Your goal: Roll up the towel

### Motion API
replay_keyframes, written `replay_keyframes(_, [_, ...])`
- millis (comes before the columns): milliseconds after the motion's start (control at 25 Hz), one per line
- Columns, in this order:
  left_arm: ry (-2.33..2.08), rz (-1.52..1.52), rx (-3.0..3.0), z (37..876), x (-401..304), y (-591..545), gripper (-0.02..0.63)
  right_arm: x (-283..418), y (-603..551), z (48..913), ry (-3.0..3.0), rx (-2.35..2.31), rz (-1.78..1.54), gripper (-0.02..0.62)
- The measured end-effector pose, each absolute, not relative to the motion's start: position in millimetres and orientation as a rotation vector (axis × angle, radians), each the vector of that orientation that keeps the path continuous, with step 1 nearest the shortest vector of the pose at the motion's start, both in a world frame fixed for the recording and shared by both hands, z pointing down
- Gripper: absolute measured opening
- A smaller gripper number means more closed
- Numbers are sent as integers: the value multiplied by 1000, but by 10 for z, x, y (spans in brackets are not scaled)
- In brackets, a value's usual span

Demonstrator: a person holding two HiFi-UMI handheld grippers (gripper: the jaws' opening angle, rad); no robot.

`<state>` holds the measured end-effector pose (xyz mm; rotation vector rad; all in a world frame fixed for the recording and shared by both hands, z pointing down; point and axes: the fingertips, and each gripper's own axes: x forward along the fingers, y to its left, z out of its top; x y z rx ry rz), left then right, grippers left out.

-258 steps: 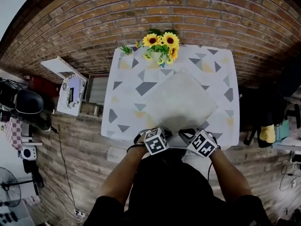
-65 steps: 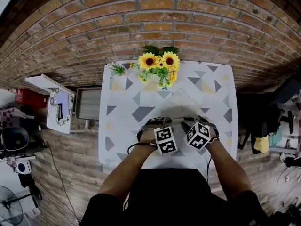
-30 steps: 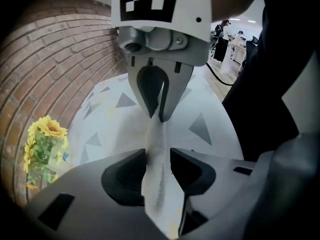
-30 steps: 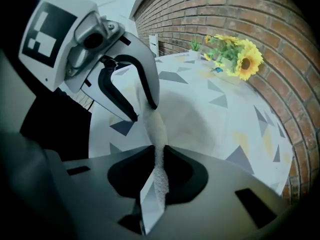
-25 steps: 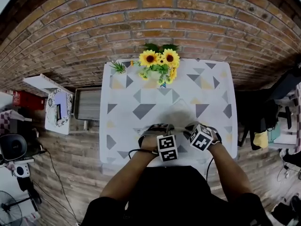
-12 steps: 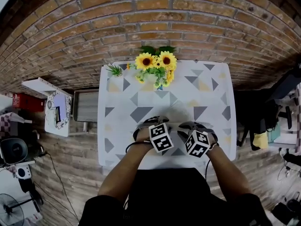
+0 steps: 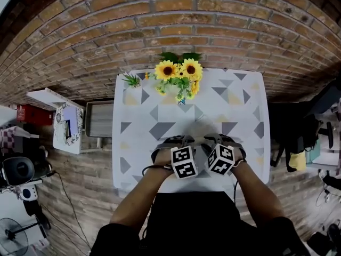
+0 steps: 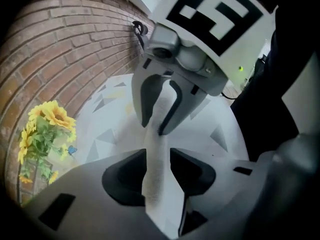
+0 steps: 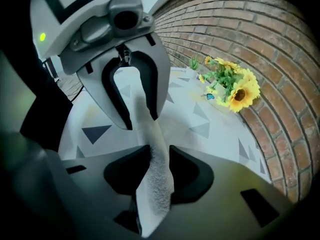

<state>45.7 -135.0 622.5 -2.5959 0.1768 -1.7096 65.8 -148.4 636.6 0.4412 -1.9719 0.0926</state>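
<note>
Left claw (image 8: 158, 170) clamps the rolled towel (image 8: 154, 139); right claw (image 9: 159, 170), jaws just been opening, touches it on both sides. Regrip evenly; keep the roll tight on the counter (image 7: 144, 116).

A lived-in room, most likely in a home — a brick wall (image 7: 176, 31) behind, a wood-plank floor (image 7: 80, 164), and a small table (image 7: 242, 116) under a cloth printed with grey and yellow triangles. A bunch of sunflowers (image 7: 178, 71) stands at its far edge — a fan (image 7: 10, 238) and household clutter sit to the sides.
</note>
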Motion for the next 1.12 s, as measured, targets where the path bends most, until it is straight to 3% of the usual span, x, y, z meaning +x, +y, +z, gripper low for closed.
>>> replay_keyframes(360, [203,-1770,-2546,6449,466,-1581,167,687,-1707,6168,-2013,515,61,95])
replay_keyframes(640, [252,-1744,-2647,6357,443,-1778,141,747,-1566,6413,-1938,402,21,190])
replay_keyframes(880, [244,-1740,-2676,6268,402,-1795,79,773,-1693,6511,-1898,421,42,141])
replay_keyframes(1120, [170,-1750,-2715,6287,368,-1613,69,746,-1512,6499,-1908,387,98,107])
